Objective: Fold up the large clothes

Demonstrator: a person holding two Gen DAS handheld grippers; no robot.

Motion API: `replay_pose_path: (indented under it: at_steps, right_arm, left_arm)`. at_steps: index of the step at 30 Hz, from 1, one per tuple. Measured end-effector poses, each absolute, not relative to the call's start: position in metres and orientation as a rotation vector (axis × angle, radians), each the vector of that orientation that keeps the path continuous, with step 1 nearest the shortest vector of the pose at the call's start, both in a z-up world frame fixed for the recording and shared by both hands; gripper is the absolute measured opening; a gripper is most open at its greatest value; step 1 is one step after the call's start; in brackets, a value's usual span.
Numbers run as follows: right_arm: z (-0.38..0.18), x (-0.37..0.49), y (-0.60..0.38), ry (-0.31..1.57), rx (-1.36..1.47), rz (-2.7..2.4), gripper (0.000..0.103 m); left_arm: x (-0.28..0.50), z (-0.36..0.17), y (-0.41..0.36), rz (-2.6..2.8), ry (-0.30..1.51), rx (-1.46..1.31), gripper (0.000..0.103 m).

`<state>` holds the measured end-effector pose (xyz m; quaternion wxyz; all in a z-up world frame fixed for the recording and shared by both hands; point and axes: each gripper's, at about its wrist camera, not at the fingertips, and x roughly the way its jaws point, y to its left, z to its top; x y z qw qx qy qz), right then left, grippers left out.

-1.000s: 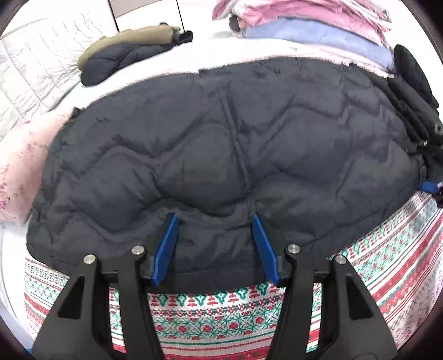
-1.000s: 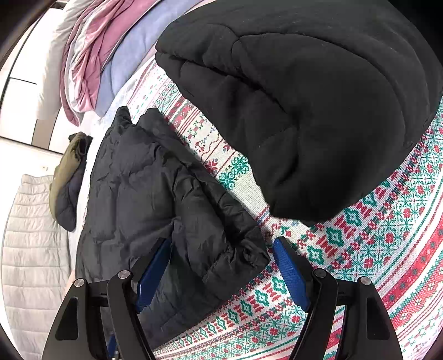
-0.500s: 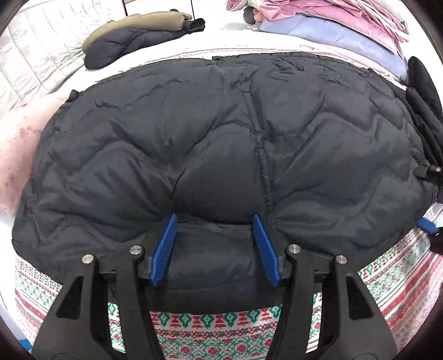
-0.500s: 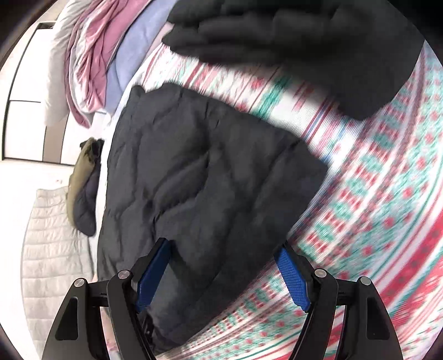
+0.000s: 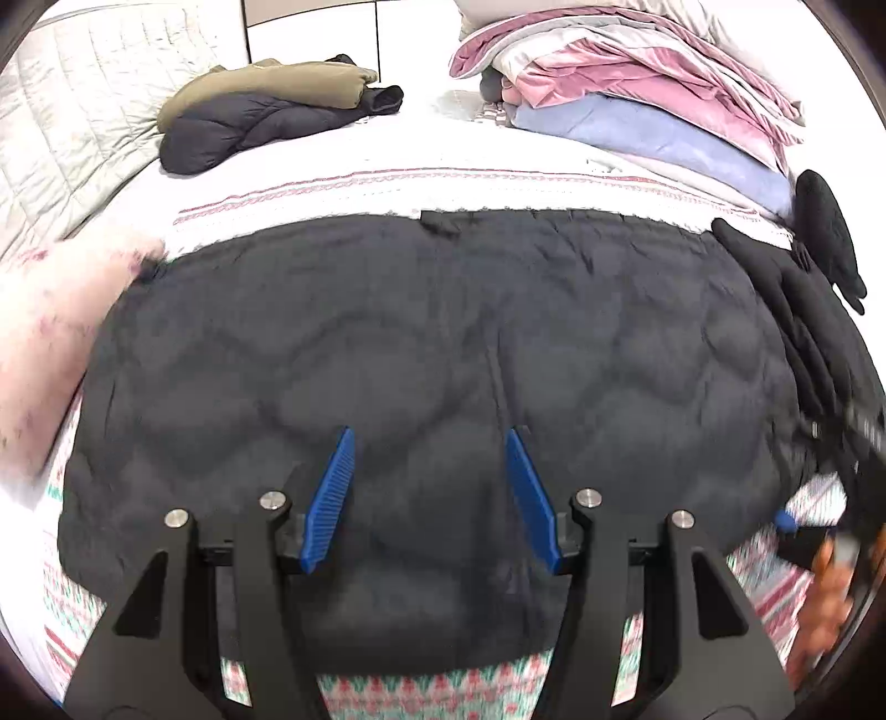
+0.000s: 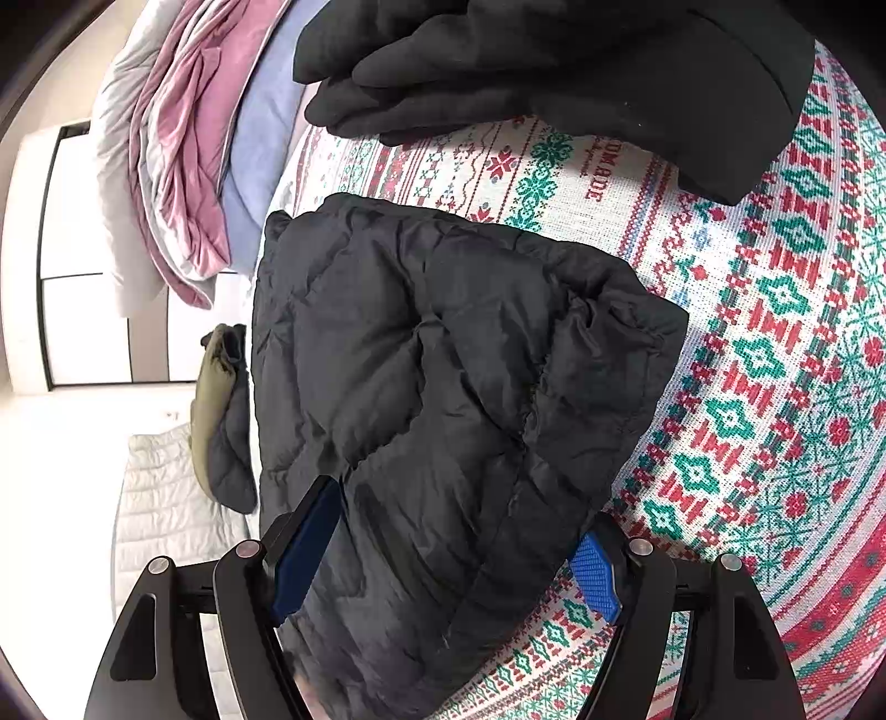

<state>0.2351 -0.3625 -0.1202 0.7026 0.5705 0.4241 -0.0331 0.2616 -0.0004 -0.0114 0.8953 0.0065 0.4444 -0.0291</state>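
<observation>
Left wrist view: my left gripper (image 5: 429, 498) hovers with jaws wide apart, holding nothing, above the dark quilted jacket (image 5: 432, 354) spread across frame centre on the patterned blanket (image 5: 775, 587). Right wrist view: my right gripper (image 6: 443, 554), equally wide, straddles the jacket's folded edge without clamping it; black garment (image 6: 609, 72) upper right.

- A bed (image 5: 421, 149) with a white sheet fills the scene, its near part under a knitted red, green and white patterned blanket (image 6: 775, 354).
- A pale quilted cover (image 5: 72, 111) lies at far left.
- Folded pink, grey and lilac bedding (image 5: 637, 94) is piled at far right.
- White wall panels (image 5: 310, 25) with dark seams stand behind the bed.
- The light is bright and even.
</observation>
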Motion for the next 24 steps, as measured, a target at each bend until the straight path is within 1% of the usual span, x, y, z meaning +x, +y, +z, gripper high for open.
replay_pose_path:
  at_steps: [3,6,9,11,14,16,19,20,22,24]
  right_arm:
    - [-0.121,0.237,-0.363,0.952,1.27,-0.071,0.078]
    - [-0.123,0.239,-0.365,0.953,1.291,-0.066,0.078]
    - [-0.126,0.239,-0.368,0.954,1.302,-0.059,0.078]
    - [-0.126,0.239,-0.37,0.96,1.299,-0.054,0.078]
    - [-0.126,0.239,-0.37,0.966,1.3,-0.05,0.078]
    - [-0.127,0.239,-0.371,0.963,1.313,-0.049,0.078]
    - [-0.127,0.239,-0.371,0.961,1.323,-0.05,0.078]
    - [-0.127,0.239,-0.371,0.962,1.321,-0.049,0.078]
    - [-0.126,0.24,-0.37,0.965,1.316,-0.049,0.078]
    - [-0.126,0.24,-0.37,0.966,1.314,-0.05,0.078]
  left_arm:
    - [0.293,-0.021,-0.007,-0.039,0.965,0.038,0.058]
    - [0.313,-0.055,-0.012,-0.013,1.076,0.055,0.059]
    - [0.311,-0.071,-0.015,-0.001,1.067,0.074,0.06]
    - [0.311,-0.071,-0.015,-0.001,1.076,0.069,0.06]
    - [0.318,-0.056,-0.01,-0.015,1.108,0.02,0.059]
    - [0.328,-0.036,-0.006,-0.023,1.061,-0.027,0.059]
    - [0.348,-0.022,-0.008,0.023,1.028,-0.016,0.059]
    - [0.354,-0.025,-0.008,0.03,1.038,-0.019,0.059]
    - [0.37,-0.05,-0.009,0.036,1.136,-0.037,0.059]
    - [0.373,-0.065,-0.012,0.041,1.148,-0.01,0.061]
